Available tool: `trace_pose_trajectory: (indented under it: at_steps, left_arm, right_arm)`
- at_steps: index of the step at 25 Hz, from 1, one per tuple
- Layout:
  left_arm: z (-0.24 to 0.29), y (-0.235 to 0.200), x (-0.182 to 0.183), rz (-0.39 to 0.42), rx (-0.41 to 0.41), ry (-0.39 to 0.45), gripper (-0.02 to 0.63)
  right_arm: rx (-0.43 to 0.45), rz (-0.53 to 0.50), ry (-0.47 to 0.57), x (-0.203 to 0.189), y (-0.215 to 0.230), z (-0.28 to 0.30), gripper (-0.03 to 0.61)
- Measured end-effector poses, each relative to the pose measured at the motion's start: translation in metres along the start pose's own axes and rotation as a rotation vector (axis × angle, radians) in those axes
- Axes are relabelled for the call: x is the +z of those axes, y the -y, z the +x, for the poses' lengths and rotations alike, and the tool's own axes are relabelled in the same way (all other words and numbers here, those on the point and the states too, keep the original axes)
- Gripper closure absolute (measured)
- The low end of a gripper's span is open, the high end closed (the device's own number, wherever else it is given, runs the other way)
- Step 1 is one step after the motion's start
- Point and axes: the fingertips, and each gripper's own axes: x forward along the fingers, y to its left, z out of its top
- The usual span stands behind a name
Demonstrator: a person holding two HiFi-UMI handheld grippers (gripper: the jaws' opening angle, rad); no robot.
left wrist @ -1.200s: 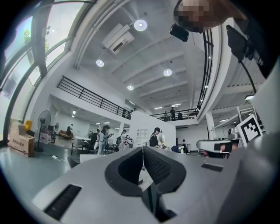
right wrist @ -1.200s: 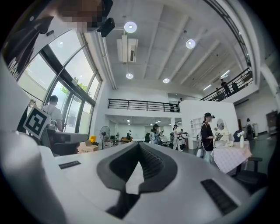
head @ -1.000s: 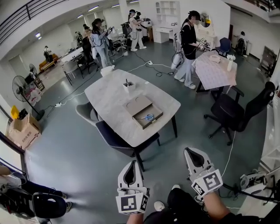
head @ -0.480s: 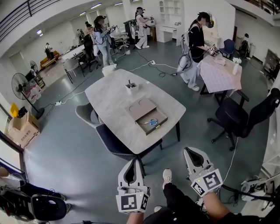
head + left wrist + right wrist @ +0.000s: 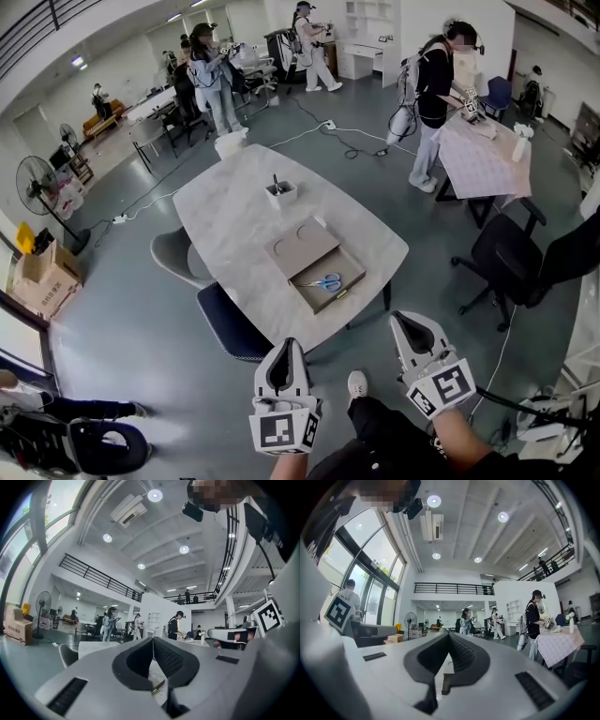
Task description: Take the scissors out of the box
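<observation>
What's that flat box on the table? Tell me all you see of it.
The box is flat, grey-brown and cardboard-like, lying by the near edge of the table. Its far half is a panel with two round dents. Its near half is an open tray holding blue-handled scissors. Nothing else touches it.

Open-plan office hall in use as a recording lab. Beyond the jaws of the left gripper (image 5: 287, 345): marble-topped table (image 5: 234, 211) and floor cables (image 5: 349, 142). To their right, an office chair (image 5: 511, 262) and a person (image 5: 433, 84) wearing equipment. To their left, a standing fan (image 5: 39, 187) and cardboard boxes (image 5: 42, 281). Above them, a mezzanine railing (image 5: 98, 576) and ceiling lights (image 5: 154, 495).
</observation>
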Motion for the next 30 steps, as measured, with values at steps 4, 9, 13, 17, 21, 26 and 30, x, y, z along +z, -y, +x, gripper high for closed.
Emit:
trace_pose_trajectory:
  at_steps: [4,9,13,17,21,26,30]
  left_arm:
    - [0.049,-0.01,-0.005,0.002,0.006,-0.026,0.597]
    - [0.106,-0.02,-0.016,-0.002,0.026,-0.053,0.597]
    - [0.146,-0.025,-0.024,-0.003,0.038,-0.072,0.597]
    - [0.179,-0.03,-0.025,-0.005,0.056,-0.084,0.597]
    - [0.203,-0.035,-0.025,-0.002,0.075,-0.087,0.597]
    - [0.223,-0.04,-0.018,0.014,0.096,-0.076,0.597]
    - [0.227,-0.042,-0.017,0.014,0.103,-0.087,0.597]
  right_arm:
    - [0.006,0.008,-0.026,-0.009,0.028,0.042,0.581]
    - [0.023,0.013,-0.057,-0.025,0.066,0.091,0.581]
    - [0.04,0.016,-0.073,-0.033,0.09,0.125,0.581]
    - [0.055,0.023,-0.088,-0.038,0.111,0.154,0.581]
    - [0.075,0.03,-0.099,-0.044,0.127,0.175,0.581]
    - [0.099,0.028,-0.1,-0.046,0.137,0.196,0.581]
    - [0.124,0.02,-0.106,-0.045,0.135,0.205,0.581]
